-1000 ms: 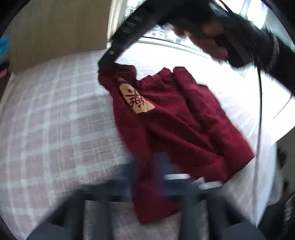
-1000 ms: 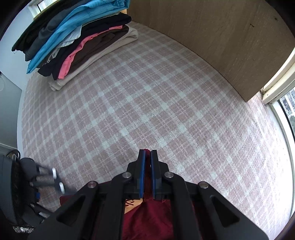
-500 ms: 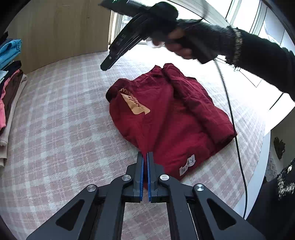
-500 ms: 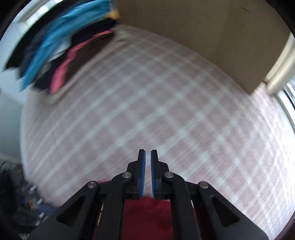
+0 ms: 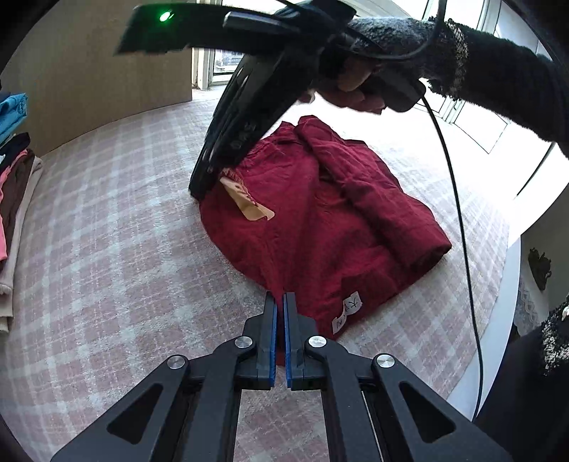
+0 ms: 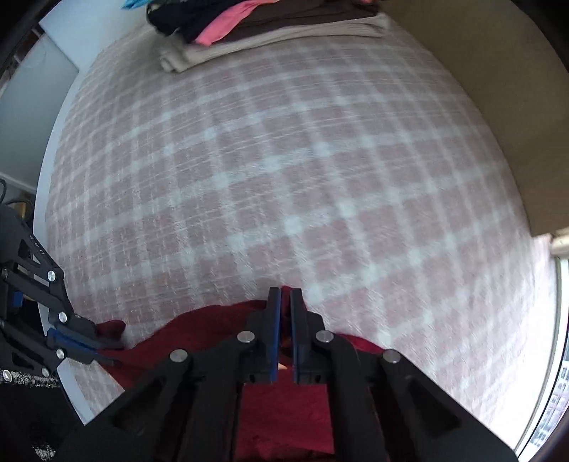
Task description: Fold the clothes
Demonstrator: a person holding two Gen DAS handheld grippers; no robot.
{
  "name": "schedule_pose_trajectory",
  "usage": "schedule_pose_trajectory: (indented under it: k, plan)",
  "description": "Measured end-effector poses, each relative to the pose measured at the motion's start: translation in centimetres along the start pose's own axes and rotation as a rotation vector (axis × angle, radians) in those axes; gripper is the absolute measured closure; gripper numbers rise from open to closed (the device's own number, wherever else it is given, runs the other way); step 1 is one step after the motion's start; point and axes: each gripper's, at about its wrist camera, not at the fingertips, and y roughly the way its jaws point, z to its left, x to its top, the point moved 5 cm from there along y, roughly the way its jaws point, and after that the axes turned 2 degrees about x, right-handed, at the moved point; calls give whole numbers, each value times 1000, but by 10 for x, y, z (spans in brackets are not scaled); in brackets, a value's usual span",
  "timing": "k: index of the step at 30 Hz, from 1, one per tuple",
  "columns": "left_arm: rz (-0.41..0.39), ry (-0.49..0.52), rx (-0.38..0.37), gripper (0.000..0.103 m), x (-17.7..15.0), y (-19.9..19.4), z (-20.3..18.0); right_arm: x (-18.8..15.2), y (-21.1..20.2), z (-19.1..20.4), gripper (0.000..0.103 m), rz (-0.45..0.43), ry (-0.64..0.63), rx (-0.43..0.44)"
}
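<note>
**The right tongs are coming back down onto the collar of the red garment.**

Half a second ago the right tongs (image 6: 285, 295) were hanging free above the cloth. Now they are standing almost closed, and a bit of red collar is showing between their tips, beside the tan label (image 5: 249, 206), so a new fold is probably starting. The left tongs (image 5: 280, 302) are also keeping only a narrow gap and are resting at the near hem, close to the white tag (image 5: 346, 314). I cannot tell if they are really pinching it. The red garment (image 5: 320, 220) is lying half folded on the checked bedcover (image 6: 284, 160), with one side already turned in. The stack of folded clothes (image 6: 270, 32) is waiting well apart.
</note>
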Motion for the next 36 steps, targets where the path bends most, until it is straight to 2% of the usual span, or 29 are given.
schedule_pose_trajectory:
  k: [1, 3, 6, 9, 10, 11, 13, 14, 16, 17, 19, 20, 21, 23, 24, 25, 27, 29, 32, 34, 35, 36]
  plan:
    - [-1, 2, -1, 101, 1, 0, -1, -3, -12, -7, 98, -34, 34, 7]
    - [-5, 6, -4, 101, 2, -1, -4, -11, -41, -29, 98, -126, 162, 77]
    - [-19, -2, 5, 101, 4, -1, -3, -32, -72, -66, 98, -297, 394, 232]
    - [-19, -50, 10, 101, 4, -1, 6, -50, -52, -80, 100, -414, 619, 340]
    - [-17, -66, 8, 101, 4, 0, 9, -56, -41, -56, 100, -427, 691, 352]
    - [-16, -72, 8, 101, 2, -1, 11, -54, -27, -51, 100, -437, 730, 367]
    - [-5, -74, 2, 101, -1, -1, 11, -27, -12, -17, 99, -405, 716, 300]
    - [-1, -71, 4, 101, -1, -1, 11, -4, -11, -11, 97, -390, 691, 269]
    - [8, -71, 4, 100, 0, -2, 11, 10, -9, 12, 97, -402, 663, 275]
    - [17, -74, 4, 98, 0, -5, 13, 3, -23, 14, 97, -418, 644, 267]
    - [30, -84, 10, 89, -1, -12, 16, -23, -54, 20, 97, -423, 614, 194]
    - [24, -90, 22, 87, -1, -18, 19, -35, -67, 25, 93, -424, 601, 161]
    - [17, -94, 30, 86, -3, -25, 22, -36, -71, 35, 90, -421, 603, 145]
    - [13, -112, 50, 81, -8, -39, 30, -54, -75, 48, 71, -411, 639, 100]
    - [14, -117, 49, 81, -10, -43, 30, -68, -81, 53, 70, -409, 662, 77]
    - [14, -122, 47, 81, -12, -47, 31, -84, -86, 57, 70, -406, 687, 60]
    - [15, -108, 33, 80, -13, -52, 26, -127, -83, 69, 70, -402, 756, 85]
    - [5, -78, 23, 77, -10, -54, 14, -153, -75, 74, 70, -413, 809, 89]
    - [13, -3, -4, 66, -6, -46, -9, -185, -63, 84, 70, -408, 850, 107]
    - [55, 75, 95, 67, -11, -32, -10, -197, -54, 97, 70, -380, 831, 125]
    - [69, 100, 149, 67, -16, -25, -5, -202, -49, 108, 69, -351, 797, 105]
    - [80, 94, 141, 67, -18, -19, 0, -209, -44, 118, 69, -320, 772, 82]
